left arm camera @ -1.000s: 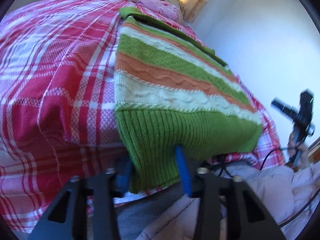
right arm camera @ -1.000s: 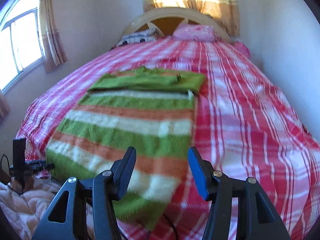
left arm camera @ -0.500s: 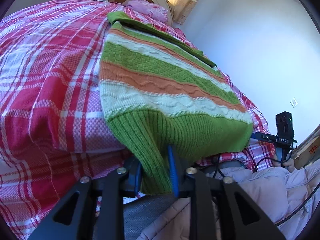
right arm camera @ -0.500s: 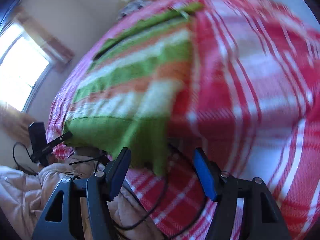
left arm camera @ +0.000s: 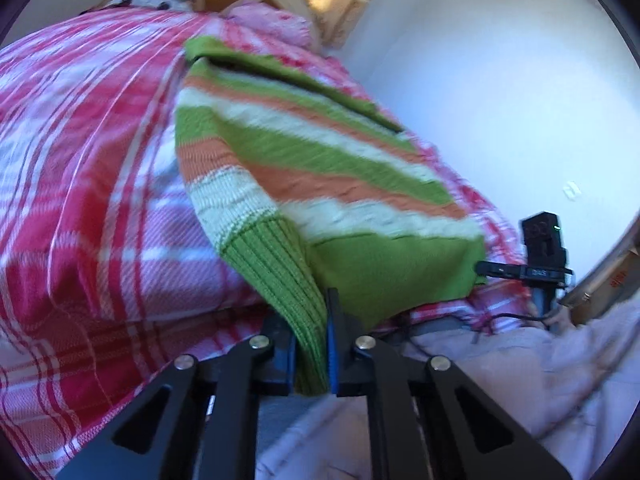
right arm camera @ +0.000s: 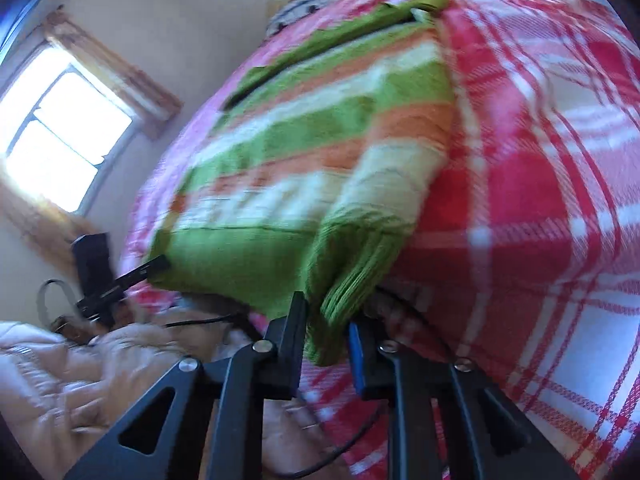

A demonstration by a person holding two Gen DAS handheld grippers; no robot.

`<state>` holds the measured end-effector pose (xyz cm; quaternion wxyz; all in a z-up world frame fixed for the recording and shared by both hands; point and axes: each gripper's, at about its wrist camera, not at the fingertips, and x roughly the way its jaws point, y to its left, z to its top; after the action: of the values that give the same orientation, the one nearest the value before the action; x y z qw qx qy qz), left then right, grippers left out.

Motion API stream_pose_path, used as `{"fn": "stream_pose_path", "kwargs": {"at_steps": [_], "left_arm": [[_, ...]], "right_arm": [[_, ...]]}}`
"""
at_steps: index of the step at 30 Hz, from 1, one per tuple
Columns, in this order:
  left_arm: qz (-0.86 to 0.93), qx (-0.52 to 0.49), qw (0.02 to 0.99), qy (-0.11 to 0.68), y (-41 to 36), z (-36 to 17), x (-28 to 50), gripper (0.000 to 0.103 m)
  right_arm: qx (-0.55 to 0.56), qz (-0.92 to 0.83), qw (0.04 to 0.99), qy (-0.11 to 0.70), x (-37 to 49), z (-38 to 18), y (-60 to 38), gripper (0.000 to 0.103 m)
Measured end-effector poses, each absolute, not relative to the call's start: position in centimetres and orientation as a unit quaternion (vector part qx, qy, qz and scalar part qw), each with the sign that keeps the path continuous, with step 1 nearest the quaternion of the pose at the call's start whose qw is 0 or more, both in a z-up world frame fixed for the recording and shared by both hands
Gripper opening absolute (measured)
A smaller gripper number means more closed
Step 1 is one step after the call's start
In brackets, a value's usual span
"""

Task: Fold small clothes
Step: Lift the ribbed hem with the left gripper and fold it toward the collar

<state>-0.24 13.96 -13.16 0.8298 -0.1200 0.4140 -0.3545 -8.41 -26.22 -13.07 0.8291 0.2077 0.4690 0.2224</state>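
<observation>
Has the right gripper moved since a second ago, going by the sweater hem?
Yes. The right gripper has gone down and forward to the striped sweater; its jaws, open above the bed before, now close around the green hem corner.

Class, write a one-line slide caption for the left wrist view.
Left claw shut on striped sweater's green ribbed hem at plaid bedspread's edge.

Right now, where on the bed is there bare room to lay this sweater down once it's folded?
Bare plaid bedspread runs along the striped sweater on its right side, and another wide strip on its left. The foot edge is crowded: left gripper and right gripper both pinch the green hem there, with cables and a quilted jacket below.
</observation>
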Motion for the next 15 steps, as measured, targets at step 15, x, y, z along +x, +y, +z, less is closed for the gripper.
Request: {"fn": "stream_pose_path", "kwargs": {"at_steps": [15], "left_arm": [[-0.287,-0.158,0.859,0.394,12.6,-6.6,12.8,0.011]], "right_arm": [[0.311,0.156,0.875,0.337,1.4,-4.4,-32.5,0.015]]}}
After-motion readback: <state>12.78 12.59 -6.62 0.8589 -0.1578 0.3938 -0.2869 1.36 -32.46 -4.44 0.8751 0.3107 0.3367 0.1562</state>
